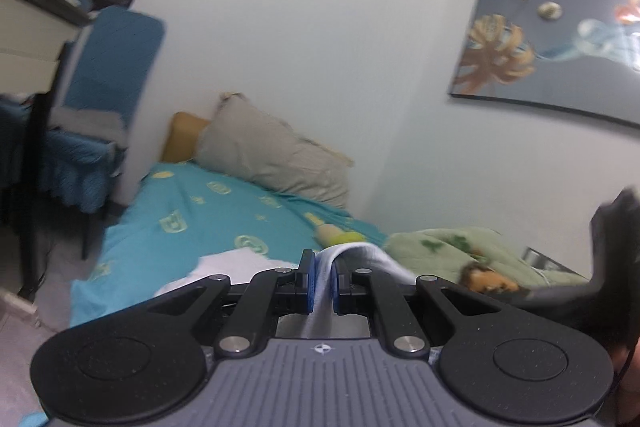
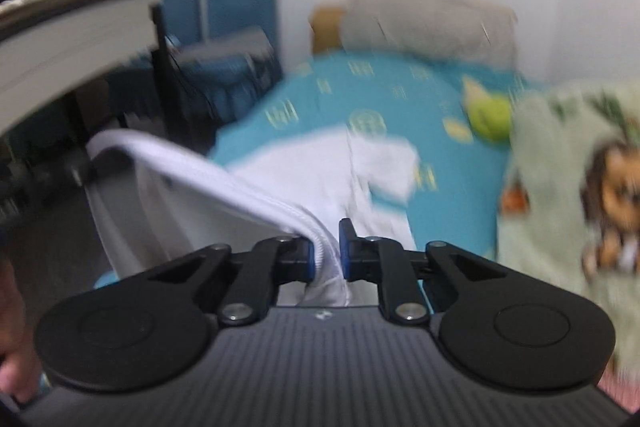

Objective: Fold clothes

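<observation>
Two grippers up, one white garment [image 2: 320, 167] lifted over the bed [image 2: 400, 99].
Left gripper [image 1: 323, 277] and right gripper [image 2: 326, 251] pinch its ribbed edge; fabric trails forward onto the bed.

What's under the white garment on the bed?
The white garment lies on the teal patterned bedsheet; both grippers lift its near edge. Anything beneath the spread part is covered.

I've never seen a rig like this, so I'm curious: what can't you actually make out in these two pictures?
- White garment: its kind and full shape; the right wrist view is motion-blurred, and the left gripper covers most of it in the left wrist view.
- Green blanket: its animal print is smeared by blur and cut by the frame edge.
- The cloth under the right gripper is hidden by its body.
</observation>
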{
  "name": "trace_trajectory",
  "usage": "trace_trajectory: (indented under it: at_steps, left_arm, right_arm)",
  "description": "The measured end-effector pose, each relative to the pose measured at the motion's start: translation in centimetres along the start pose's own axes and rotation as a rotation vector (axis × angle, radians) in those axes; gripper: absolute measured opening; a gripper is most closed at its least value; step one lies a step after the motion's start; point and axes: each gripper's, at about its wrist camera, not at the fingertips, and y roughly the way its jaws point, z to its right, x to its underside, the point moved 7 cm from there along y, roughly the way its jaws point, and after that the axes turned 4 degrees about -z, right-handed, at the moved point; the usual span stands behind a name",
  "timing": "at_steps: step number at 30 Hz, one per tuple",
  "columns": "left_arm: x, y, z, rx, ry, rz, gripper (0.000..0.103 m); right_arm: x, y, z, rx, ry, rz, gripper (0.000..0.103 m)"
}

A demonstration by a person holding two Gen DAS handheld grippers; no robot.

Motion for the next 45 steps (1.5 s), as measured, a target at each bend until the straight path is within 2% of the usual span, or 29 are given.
trace_trajectory:
  at_steps: [3,6,8,10,13,19,21,24,25,26,27,28,32,34,37,39,42,45]
  left_arm:
    - [0.3,0.3,-0.9,-0.047,-0.015,-0.028,0.017]
    - [0.7,0.5,-1.4,-0.087,-0.014,-0.059,0.041]
    - [1.4,1.3,-0.6,-0.108,0.046,-0.087,0.065]
    - [2.6,2.6,0.6,-0.125,0.131,-0.123,0.075]
    - [4.9,4.0,2.3,-0.157,0.269,-0.197,0.076]
    - [10.0,4.8,5.6,-0.211,0.598,-0.323,0.075]
    - [11.6,5.3,6.1,-0.214,0.664,-0.368,0.073]
    - [13.9,6.0,6.3,-0.222,0.733,-0.423,0.063]
    - [14.2,6.1,6.2,-0.221,0.742,-0.429,0.054]
    - [14.5,6.2,6.2,-0.219,0.749,-0.433,0.038]
    - [14.3,6.0,5.9,-0.213,0.732,-0.432,0.029]
    - [14.1,5.8,5.5,-0.205,0.706,-0.430,0.009]
    - [9.7,2.2,4.6,-0.132,0.583,-0.304,0.008]
    - [6.2,0.1,3.4,-0.026,0.445,-0.241,0.008]
    - [1.3,-1.1,0.2,0.114,0.210,-0.214,0.008]
    - [-0.5,0.0,-2.0,0.161,0.105,-0.238,0.008]
    - [-0.6,2.9,-5.1,0.097,0.061,-0.302,0.008]
    - [0.8,5.8,-8.9,0.025,-0.041,-0.328,0.008]
  right_arm:
    - [-2.2,0.5,0.2,-0.092,0.060,0.044,0.012]
    - [-3.0,0.7,1.4,-0.198,0.173,0.105,0.012]
    - [-3.2,0.9,2.3,-0.255,0.236,0.142,0.012]
    - [-3.2,0.9,2.9,-0.281,0.253,0.157,0.012]
    - [-3.1,1.0,3.9,-0.273,0.263,0.169,0.012]
    - [-2.9,1.7,8.5,-0.176,0.400,0.178,0.012]
    - [-2.8,1.9,10.0,-0.144,0.446,0.181,0.012]
    - [-2.2,1.9,11.1,-0.121,0.483,0.160,0.012]
    - [-2.0,1.9,11.3,-0.112,0.486,0.157,0.012]
    - [-1.9,1.9,11.4,-0.104,0.485,0.156,0.012]
    - [-1.7,1.8,11.5,-0.093,0.483,0.154,0.012]
    - [-1.5,1.8,11.7,-0.078,0.479,0.150,0.012]
    - [-0.6,1.7,12.5,-0.003,0.451,0.117,0.012]
    - [0.4,1.8,12.6,0.011,0.454,0.077,0.012]
    - [2.1,2.0,11.9,-0.048,0.499,0.016,0.012]
    - [2.7,2.4,10.9,-0.094,0.515,-0.015,0.012]
    - [2.6,4.4,9.6,-0.123,0.488,-0.062,0.012]
    - [1.4,7.3,9.1,-0.079,0.404,-0.081,0.012]
